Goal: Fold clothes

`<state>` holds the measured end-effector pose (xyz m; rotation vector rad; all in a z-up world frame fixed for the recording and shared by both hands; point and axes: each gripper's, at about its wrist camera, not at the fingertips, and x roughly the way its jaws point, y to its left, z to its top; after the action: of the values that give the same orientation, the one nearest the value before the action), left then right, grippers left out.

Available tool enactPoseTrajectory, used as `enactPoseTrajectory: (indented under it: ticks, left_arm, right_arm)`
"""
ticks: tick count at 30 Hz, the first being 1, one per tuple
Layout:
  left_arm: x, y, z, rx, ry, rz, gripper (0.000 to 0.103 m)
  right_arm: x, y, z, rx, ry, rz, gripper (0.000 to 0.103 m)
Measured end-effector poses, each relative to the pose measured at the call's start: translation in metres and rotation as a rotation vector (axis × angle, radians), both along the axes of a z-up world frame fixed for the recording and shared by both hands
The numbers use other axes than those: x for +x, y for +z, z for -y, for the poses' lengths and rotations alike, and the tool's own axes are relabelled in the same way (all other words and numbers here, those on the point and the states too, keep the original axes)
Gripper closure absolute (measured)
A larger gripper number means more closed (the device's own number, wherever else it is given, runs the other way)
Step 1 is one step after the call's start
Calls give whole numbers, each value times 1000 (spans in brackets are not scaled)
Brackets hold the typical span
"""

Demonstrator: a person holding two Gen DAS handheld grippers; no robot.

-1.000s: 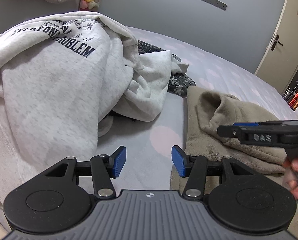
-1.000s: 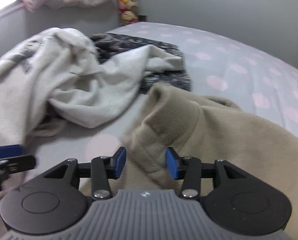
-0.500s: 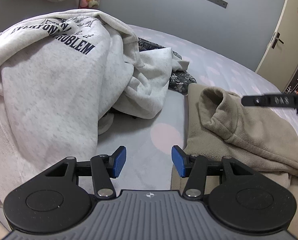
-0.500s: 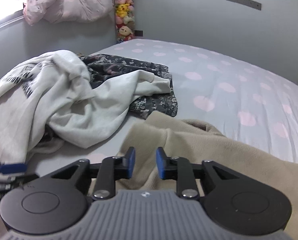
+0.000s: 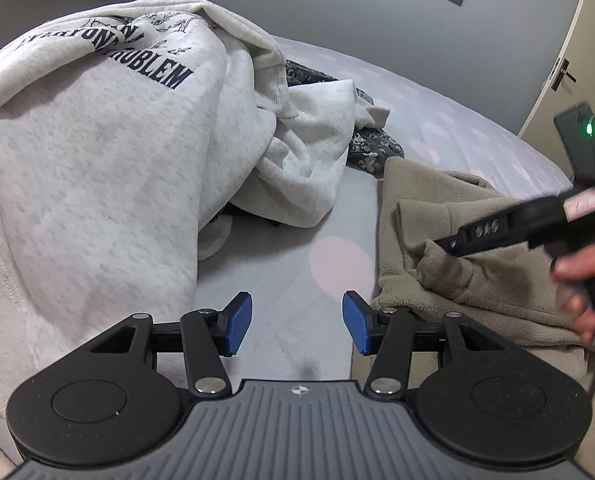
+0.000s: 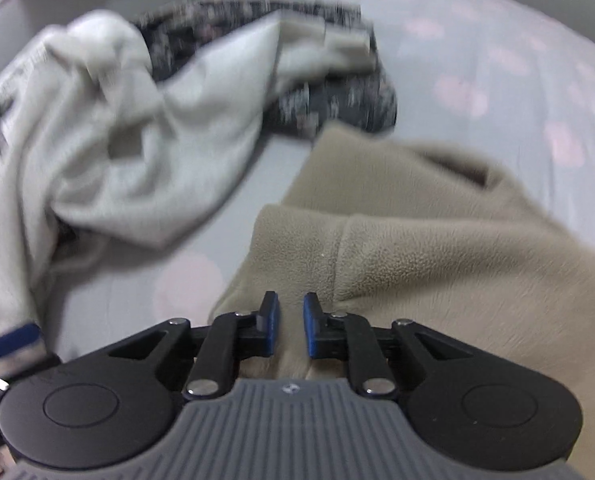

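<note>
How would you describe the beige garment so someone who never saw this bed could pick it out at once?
Start from the bed with the pale, pink-spotted sheet. On it a large grey printed sweatshirt is heaped at the left, over a dark patterned garment. The beige fleece garment lies to their right, apart from the heap: the only tan, fuzzy, unprinted piece.

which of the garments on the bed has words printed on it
The light grey sweatshirt, heaped at the left of the left wrist view, carries dark block lettering near its top. The tan fleece is plain, and the dark garment behind has a small pale pattern, not words.
</note>
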<state>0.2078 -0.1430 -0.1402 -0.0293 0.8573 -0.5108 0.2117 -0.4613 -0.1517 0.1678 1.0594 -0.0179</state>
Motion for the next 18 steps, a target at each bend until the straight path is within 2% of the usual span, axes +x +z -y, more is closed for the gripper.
enactPoseTrajectory:
  ticks: [4, 7, 10, 14, 16, 18]
  left_arm:
    - [2, -2, 2, 6, -1, -8, 55]
    - [2, -1, 5, 7, -5, -5, 55]
    - [0, -1, 5, 11, -13, -5, 55]
    - [-6, -2, 4, 2, -32, -35, 55]
    - [-12, 0, 5, -6, -48, -49, 55]
    - [-20, 2, 6, -10, -69, -59, 54]
  right_arm:
    - [-7, -5, -1, -4, 5, 27, 87]
    - [-12, 5, 6, 32, 1, 40, 87]
    - [-32, 25, 20, 98, -11, 105, 85]
    - [-83, 48, 33, 106, -8, 180, 78]
    - [-118, 53, 48, 117, -28, 186, 71]
    - [-157, 58, 67, 123, -62, 186, 69]
